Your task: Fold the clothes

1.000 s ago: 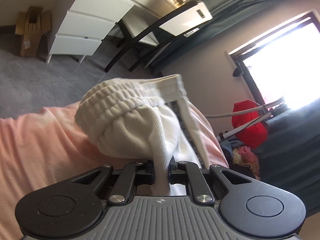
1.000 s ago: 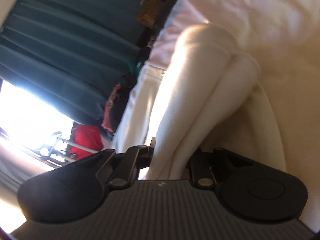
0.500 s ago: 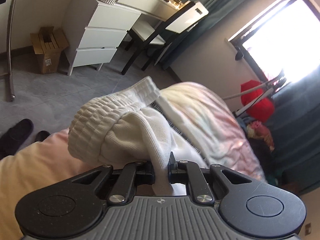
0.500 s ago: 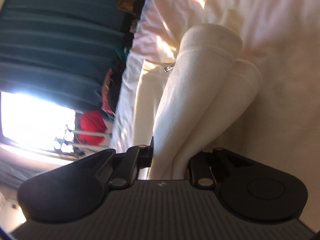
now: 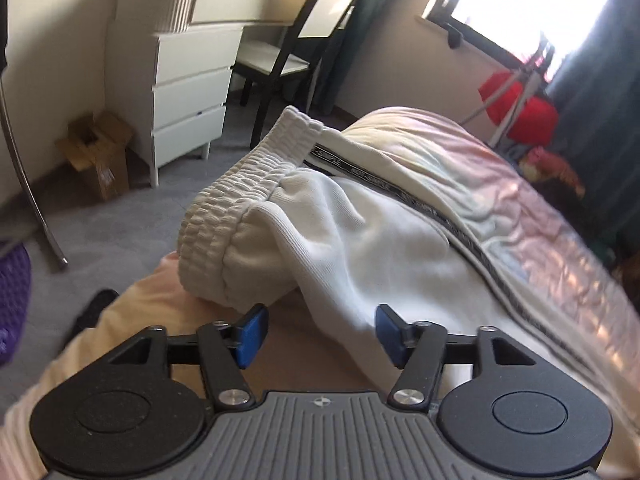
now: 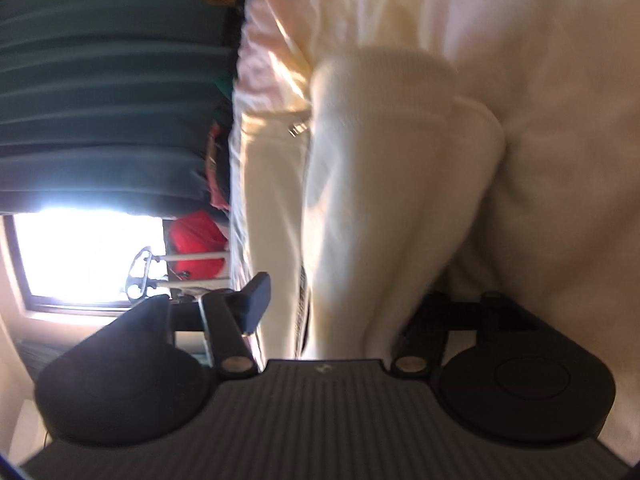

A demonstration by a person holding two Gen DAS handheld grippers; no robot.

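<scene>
White jogging trousers with a ribbed elastic waistband and a black lettered side stripe lie bunched on the pink bed. My left gripper is open just in front of the waist end, its blue pads apart and holding nothing. In the right wrist view the same trousers lie as a thick fold running between my right gripper's spread fingers. The left pad stands clear of the cloth; the right pad is hidden under the fabric.
A white drawer unit and a black-framed chair stand beyond the bed's end, with a cardboard box on the grey carpet. A red bag and dark curtains are by the bright window. A metal rail leg stands at left.
Both grippers were shut on the trousers and have opened, letting the cloth go. The trousers have dropped from the lifted bunch onto the bed. The left gripper has drawn back a little.
</scene>
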